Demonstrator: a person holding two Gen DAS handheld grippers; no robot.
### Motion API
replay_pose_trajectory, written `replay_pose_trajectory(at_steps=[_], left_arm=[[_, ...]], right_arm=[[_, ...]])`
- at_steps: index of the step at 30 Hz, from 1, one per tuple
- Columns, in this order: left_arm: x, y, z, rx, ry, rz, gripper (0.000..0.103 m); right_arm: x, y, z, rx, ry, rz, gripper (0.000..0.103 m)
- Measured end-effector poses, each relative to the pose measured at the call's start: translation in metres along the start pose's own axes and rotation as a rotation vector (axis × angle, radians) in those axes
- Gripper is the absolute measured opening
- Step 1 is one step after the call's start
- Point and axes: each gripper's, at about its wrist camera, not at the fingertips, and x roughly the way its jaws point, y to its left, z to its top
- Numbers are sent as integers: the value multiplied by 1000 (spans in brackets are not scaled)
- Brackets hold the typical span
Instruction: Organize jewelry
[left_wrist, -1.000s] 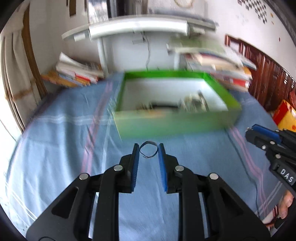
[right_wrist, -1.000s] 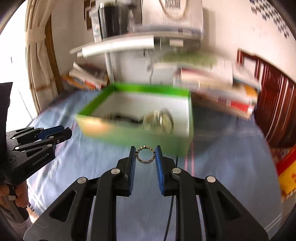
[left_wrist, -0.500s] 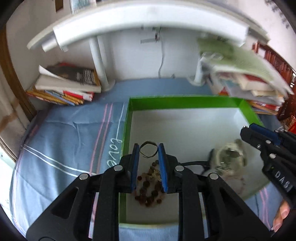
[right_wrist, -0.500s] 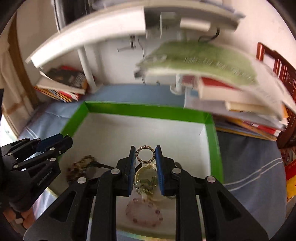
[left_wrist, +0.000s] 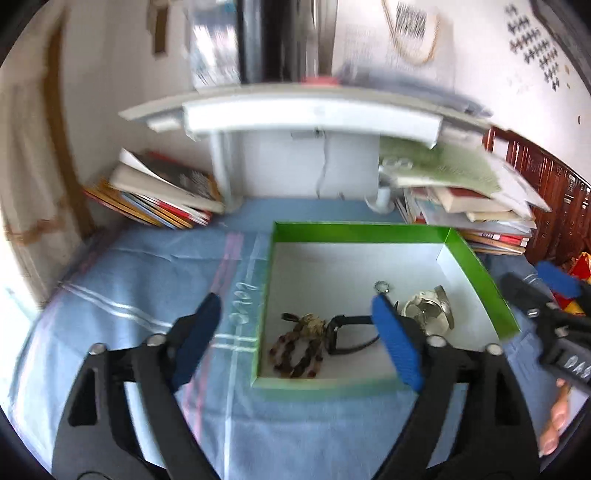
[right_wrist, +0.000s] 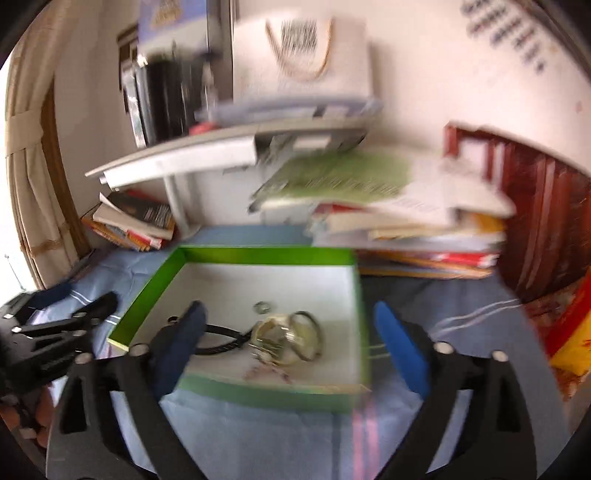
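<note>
A green box (left_wrist: 354, 230) with a white floor stands on the blue cloth. In it lie a brown bead bracelet (left_wrist: 295, 354), a black band (left_wrist: 347, 332), a silver watch (left_wrist: 428, 310) and a small ring (left_wrist: 382, 286). My left gripper (left_wrist: 295, 306) hovers before the box's near left corner, its jaws opening wide with nothing between them. In the right wrist view the box (right_wrist: 258, 254) holds the watch (right_wrist: 284, 336), the ring (right_wrist: 264, 306) and a blurred pink bracelet (right_wrist: 266, 371). My right gripper (right_wrist: 288, 314) is opening too and holds nothing.
Stacks of books (left_wrist: 155, 199) and papers (left_wrist: 472, 192) flank the box at the back, under a white shelf (left_wrist: 310, 114). A dark wooden chair back (right_wrist: 535, 206) stands at the right. Each view shows the other gripper (left_wrist: 532, 280) (right_wrist: 85, 295) at its side edge.
Both grippers went from shut on a small ring-like piece to wide open, and the pieces are gone from the jaws. Both have pulled back from over the box.
</note>
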Motion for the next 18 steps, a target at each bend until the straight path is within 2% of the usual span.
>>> replay_pose_trajectory(at_steps=[1,3,6,12,18], left_arm=[[-18,-3,-8,5,-35,27,93],[-42,-8,-19,6,-79,37,98],[-70,-17,-39,2,-103,40,99],[-91,-27,-50,20,-96,22,99],[-99,-27,-54,12,-95,18,99]], right_arm=[[-10,0,-3,-9,-21,-15,100],[-33,-1,-15,-17,-51,-46,100],[-49,-4,-27,-11,-26,-23,100],[-56,4,-35,-28,-20,-41,100],[-62,10,-38,-30,-20,-23,100]])
